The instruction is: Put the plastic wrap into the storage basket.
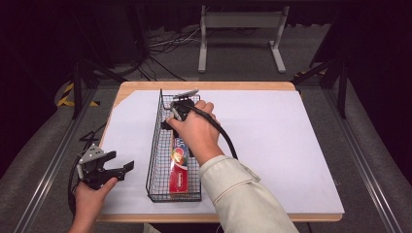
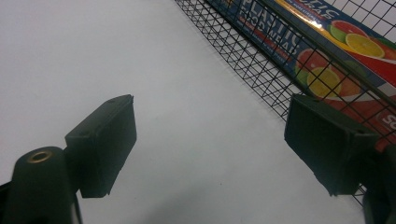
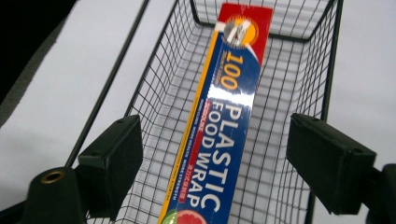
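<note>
From the high view, my worry is the wire basket (image 1: 156,145): my right gripper (image 1: 176,110) sits low over its far half, between the wire walls, and I judge that a careless lift or sideways drift could hook a jaw or the trailing cable on the rim and drag the basket across the white table (image 1: 272,145). The plastic food wrap box (image 1: 179,167) lies flat along the basket floor, its near end by the basket's near wall. My left gripper (image 1: 116,167) hovers released beside the basket's left side, apart from it.

In the left gripper view, the left gripper (image 2: 210,135) has its jaws spread with only bare table between them; the basket wall (image 2: 243,51) and the box (image 2: 327,51) run past the right jaw, close enough that a nudge could shove the basket.

In the right gripper view, the right gripper (image 3: 215,154) is released, jaws wide, pads touching nothing. The box (image 3: 229,121) lies below and between them, stretching away toward the basket's far wall (image 3: 261,28).
</note>
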{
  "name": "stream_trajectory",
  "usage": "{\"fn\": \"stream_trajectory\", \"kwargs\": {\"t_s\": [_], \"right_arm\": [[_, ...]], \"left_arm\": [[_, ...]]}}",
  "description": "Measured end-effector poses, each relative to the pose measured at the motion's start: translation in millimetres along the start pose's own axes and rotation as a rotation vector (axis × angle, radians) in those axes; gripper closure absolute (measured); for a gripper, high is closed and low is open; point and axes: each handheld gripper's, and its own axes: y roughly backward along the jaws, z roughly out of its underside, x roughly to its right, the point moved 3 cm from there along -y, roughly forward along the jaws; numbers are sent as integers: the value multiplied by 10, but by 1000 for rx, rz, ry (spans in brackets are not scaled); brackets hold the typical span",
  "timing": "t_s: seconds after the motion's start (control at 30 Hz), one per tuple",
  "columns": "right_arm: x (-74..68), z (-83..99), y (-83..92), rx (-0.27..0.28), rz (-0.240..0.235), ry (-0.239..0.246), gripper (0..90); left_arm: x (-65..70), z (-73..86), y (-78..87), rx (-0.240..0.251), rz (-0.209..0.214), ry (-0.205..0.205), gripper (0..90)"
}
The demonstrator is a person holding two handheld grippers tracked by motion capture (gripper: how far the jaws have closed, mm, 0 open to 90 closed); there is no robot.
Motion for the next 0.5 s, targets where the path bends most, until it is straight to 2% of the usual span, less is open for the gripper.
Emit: {"fn": "stream_trajectory", "kwargs": {"t_s": [0.13, 0.2, 0.27, 0.3, 0.33, 0.37, 0.47, 0.5], "right_arm": [[118, -52, 96, 34, -14, 46, 190], [182, -79, 143, 57, -37, 97, 182], [247, -95, 198, 67, -49, 123, 180], [295, -106, 231, 83, -59, 161, 180], [329, -111, 254, 89, -60, 179, 180], [329, -111, 254, 89, -60, 179, 180], [428, -126, 334, 116, -77, 228, 176], [461, -128, 356, 121, -75, 225, 176]], "left_arm": [[-2, 1, 3, 0, 0, 3, 175], [-2, 1, -1, 2, -2, 5, 175], [-1, 2, -5, -3, -4, 5, 175], [0, 1, -7, -3, -3, 5, 175], [-1, -1, -6, -4, -3, 1, 175], [-1, -1, -6, -4, -3, 1, 175], [4, -2, -11, -4, -2, 5, 175], [-2, -3, -13, -4, -4, -1, 175]]}}
